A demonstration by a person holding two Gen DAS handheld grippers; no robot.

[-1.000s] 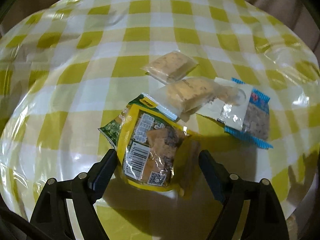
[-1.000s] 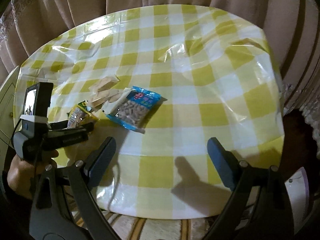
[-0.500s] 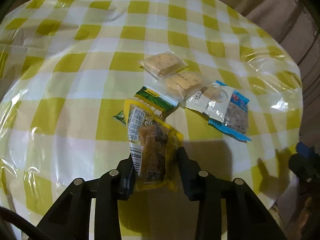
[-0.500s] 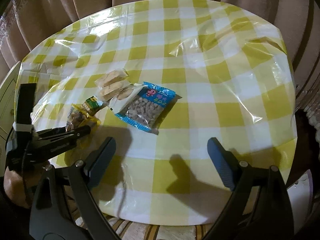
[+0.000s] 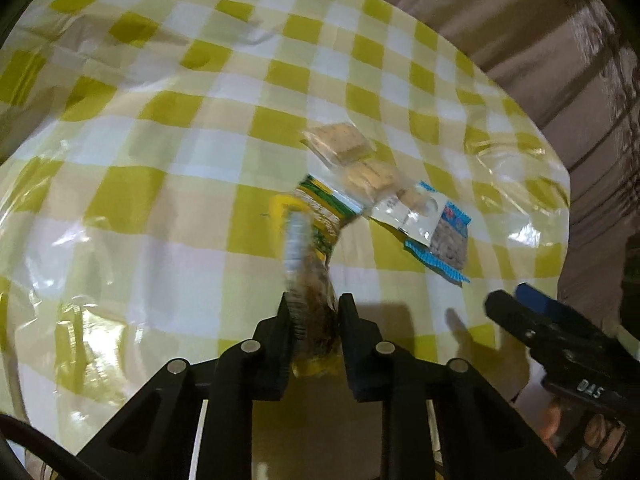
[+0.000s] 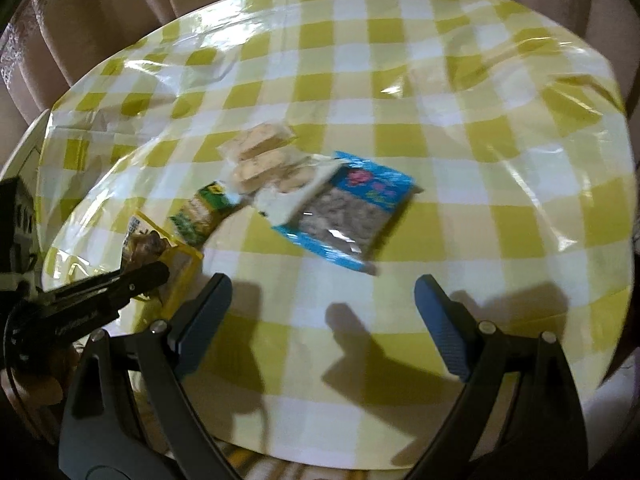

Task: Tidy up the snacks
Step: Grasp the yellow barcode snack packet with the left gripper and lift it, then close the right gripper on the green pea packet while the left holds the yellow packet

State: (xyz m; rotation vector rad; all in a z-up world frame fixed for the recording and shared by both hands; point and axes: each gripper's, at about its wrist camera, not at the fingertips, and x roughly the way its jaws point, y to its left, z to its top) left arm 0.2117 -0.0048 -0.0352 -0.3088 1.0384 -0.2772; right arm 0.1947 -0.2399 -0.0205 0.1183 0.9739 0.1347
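My left gripper [image 5: 311, 310] is shut on a yellow snack packet [image 5: 308, 276] and holds it edge-on above the table; it also shows in the right wrist view [image 6: 154, 246]. A green packet [image 5: 326, 208] lies just beyond it. Two clear biscuit packs [image 5: 340, 146] [image 5: 372, 178], a white packet [image 5: 408, 216] and a blue nut packet [image 5: 450, 240] lie in a row on the checked cloth. My right gripper [image 6: 322, 308] is open and empty, near the table's front edge, short of the blue nut packet [image 6: 348, 216].
The round table [image 6: 480, 120] has a glossy yellow-and-white checked cloth. Beige curtains [image 6: 120, 8] hang behind it. The right gripper's finger [image 5: 532, 316] shows at the lower right of the left wrist view. A white cabinet edge [image 6: 24, 148] stands at the left.
My left gripper closed on the yellow packet and lifted it, turning it edge-on. My right gripper moved closer to the table, still open.
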